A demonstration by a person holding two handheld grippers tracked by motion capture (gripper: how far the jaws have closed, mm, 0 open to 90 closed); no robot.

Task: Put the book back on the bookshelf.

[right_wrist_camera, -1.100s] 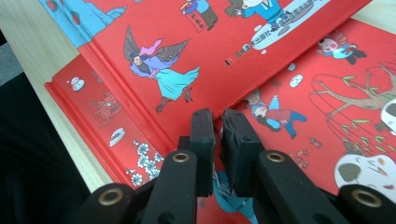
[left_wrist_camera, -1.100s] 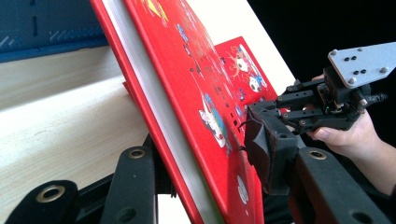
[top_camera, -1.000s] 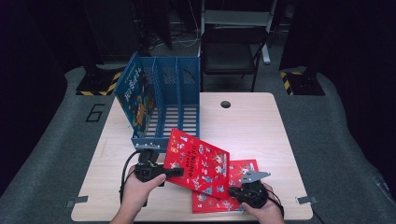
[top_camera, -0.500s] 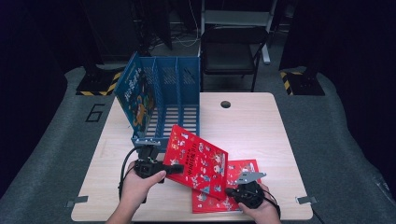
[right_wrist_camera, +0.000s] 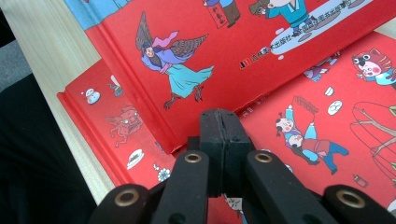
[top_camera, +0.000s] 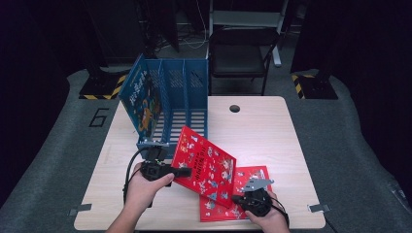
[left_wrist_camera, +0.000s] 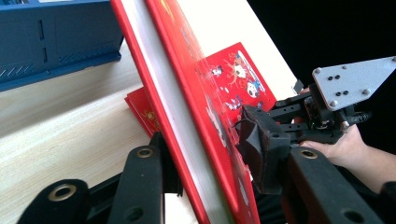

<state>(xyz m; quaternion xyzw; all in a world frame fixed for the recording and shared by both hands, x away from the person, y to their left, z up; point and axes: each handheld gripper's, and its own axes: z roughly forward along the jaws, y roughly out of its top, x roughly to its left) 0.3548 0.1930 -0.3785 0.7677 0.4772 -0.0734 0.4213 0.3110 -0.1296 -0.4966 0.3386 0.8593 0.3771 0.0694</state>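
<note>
A: Red hardcover, the upper red book (top_camera: pixel 206 167), sits tilted between the jaws of the left tool (top_camera: pixel 183 171). From the left gripper view, the jaws flank its edge; they have just been closing on it, and both pads look to be against the covers.

B: Position relative to the blue file rack (top_camera: pixel 167 104)?

A: Just in front of the rack's open end, with the raised corner nearest the rack. Its lower edge rests on the lower red book (top_camera: pixel 245 187), which lies flat on the table (top_camera: pixel 272 131), farther from the rack.

B: Right tool (top_camera: pixel 243 200) status?

A: Jaws fully closed, pad against pad, nothing between them. In the right gripper view the tips (right_wrist_camera: pixel 223 140) sit just beside the lower corner of the tilted book, above the flat book's cover. Contact with either book: cannot tell.

B: Rack contents?

A: One blue picture book (top_camera: pixel 142 99) stands upright in the leftmost compartment.
</note>
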